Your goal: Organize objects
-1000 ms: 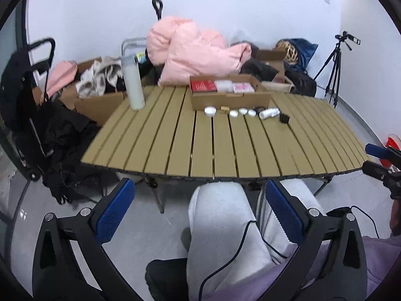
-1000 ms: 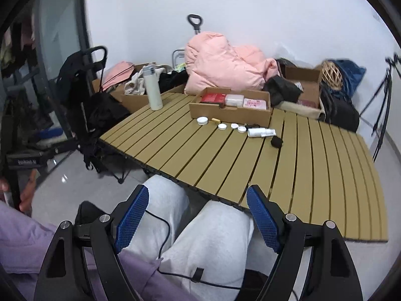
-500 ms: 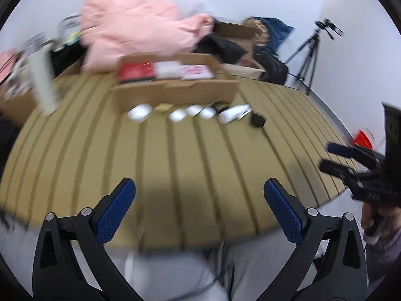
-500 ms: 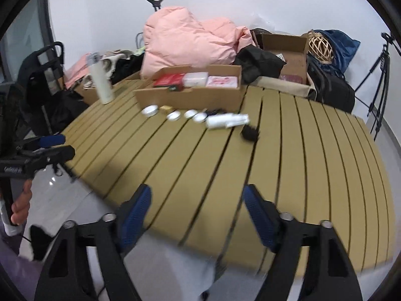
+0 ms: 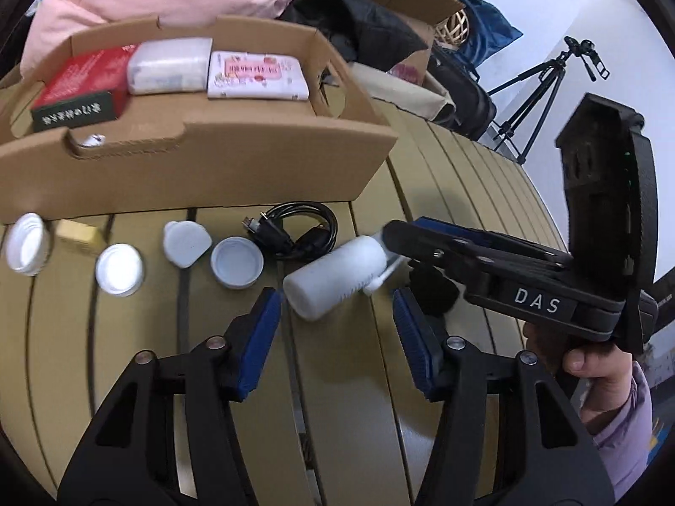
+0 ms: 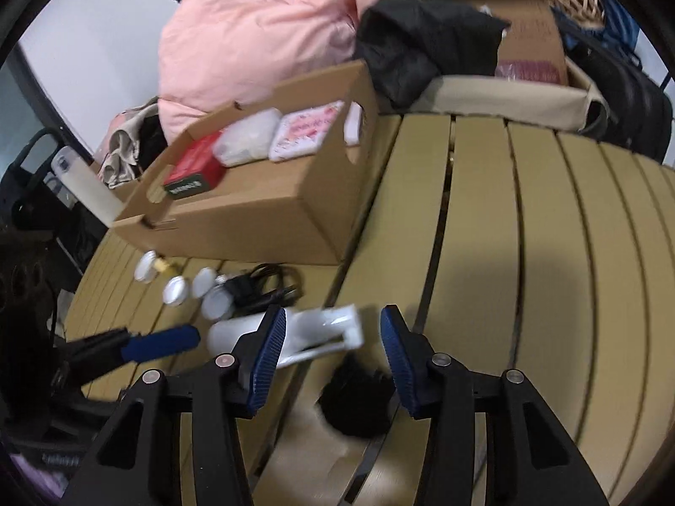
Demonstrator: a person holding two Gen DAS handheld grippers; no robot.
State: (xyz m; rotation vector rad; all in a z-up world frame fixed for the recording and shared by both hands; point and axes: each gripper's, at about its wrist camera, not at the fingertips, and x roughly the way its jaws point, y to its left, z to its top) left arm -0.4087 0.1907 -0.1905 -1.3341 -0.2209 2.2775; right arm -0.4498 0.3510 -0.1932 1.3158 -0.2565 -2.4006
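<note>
A white pump bottle (image 5: 335, 275) lies on its side on the slatted table (image 5: 126, 379), in front of a cardboard box (image 5: 202, 168). My left gripper (image 5: 337, 337) is open just short of the bottle's base. My right gripper (image 6: 333, 354) is open over the bottle's pump end (image 6: 329, 329) and a small black object (image 6: 356, 400). Several white lids (image 5: 120, 269), a small yellow block (image 5: 78, 234) and a coiled black cable (image 5: 295, 227) lie in a row by the box. The right gripper also shows in the left wrist view (image 5: 405, 232).
The box holds a red packet (image 5: 84, 80), a white pack (image 5: 168, 65) and a pink-printed pack (image 5: 255, 74). A pink coat (image 6: 253, 33), black clothes (image 6: 422, 38), more boxes and a tripod (image 5: 544, 88) stand behind the table. A white flask (image 6: 84, 185) stands far left.
Both grippers have moved forward from above the lap, over the table, to the bottle and small items. Both stay open.
</note>
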